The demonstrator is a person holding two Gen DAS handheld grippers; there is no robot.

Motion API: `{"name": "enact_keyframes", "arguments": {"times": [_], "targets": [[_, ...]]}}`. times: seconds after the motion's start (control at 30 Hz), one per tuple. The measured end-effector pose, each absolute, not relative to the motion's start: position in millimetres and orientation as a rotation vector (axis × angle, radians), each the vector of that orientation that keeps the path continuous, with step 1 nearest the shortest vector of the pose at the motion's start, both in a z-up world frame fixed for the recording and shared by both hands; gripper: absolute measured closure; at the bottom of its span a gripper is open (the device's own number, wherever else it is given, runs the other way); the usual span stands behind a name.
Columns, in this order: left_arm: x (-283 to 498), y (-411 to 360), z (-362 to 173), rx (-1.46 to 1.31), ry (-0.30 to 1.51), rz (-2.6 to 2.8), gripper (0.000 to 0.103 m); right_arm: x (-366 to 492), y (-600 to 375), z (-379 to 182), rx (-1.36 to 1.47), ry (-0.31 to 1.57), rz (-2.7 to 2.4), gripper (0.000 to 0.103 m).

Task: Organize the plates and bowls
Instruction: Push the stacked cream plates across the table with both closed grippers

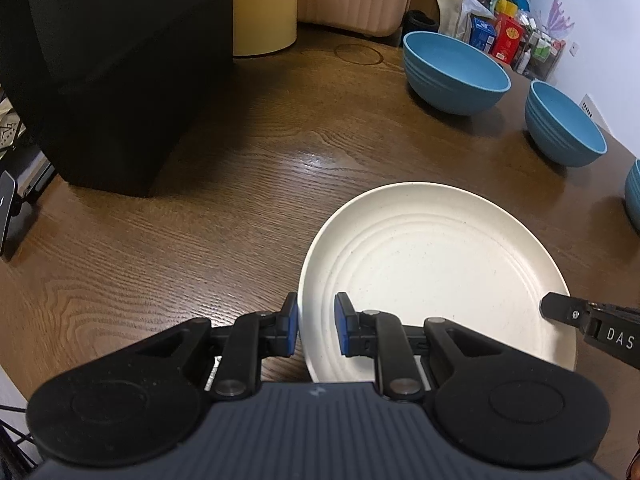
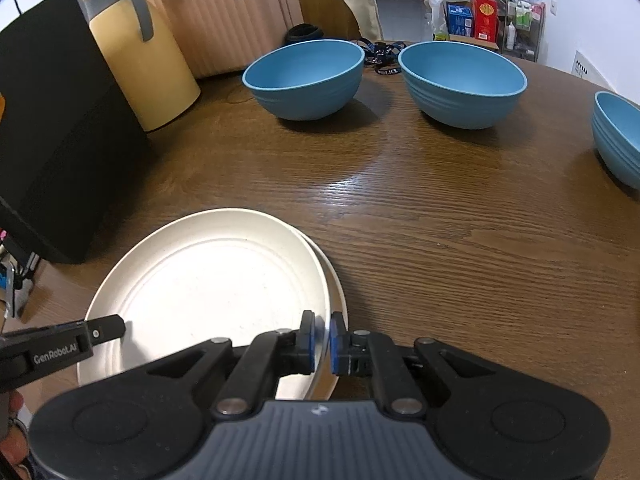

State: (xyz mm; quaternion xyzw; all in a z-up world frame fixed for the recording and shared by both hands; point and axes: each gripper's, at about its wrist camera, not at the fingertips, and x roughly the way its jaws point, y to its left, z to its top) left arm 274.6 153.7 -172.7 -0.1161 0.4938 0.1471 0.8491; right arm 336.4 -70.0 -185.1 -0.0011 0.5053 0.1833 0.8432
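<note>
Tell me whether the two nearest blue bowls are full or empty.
Empty: the left round blue bowl and the right round blue bowl show bare blue insides.

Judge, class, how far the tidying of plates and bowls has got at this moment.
Done: one cream plate lies under another, its rim peeking out on the right. In hand: the top cream plate, with the left hand-held gripper and right hand-held gripper each shut on an opposite rim. Left: three blue bowls stand apart on the wooden table, unstacked.

Bare table point(image 2: 460, 240) ahead (bowls point(image 2: 304, 76) beyond)
</note>
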Motion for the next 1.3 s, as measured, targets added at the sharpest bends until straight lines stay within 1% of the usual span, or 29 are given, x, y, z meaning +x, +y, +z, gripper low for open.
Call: {"name": "enact_keyframes", "arguments": {"times": [0.6, 1.3], "targets": [[287, 142, -189, -0.085, 1.05, 0.261, 0.084, 326, -56, -192, -0.137, 0.99, 0.346, 0.095], [289, 140, -197, -0.012, 1.063, 0.232, 0.084, 320, -42, -203, -0.25, 0.936, 0.322, 0.094]]}}
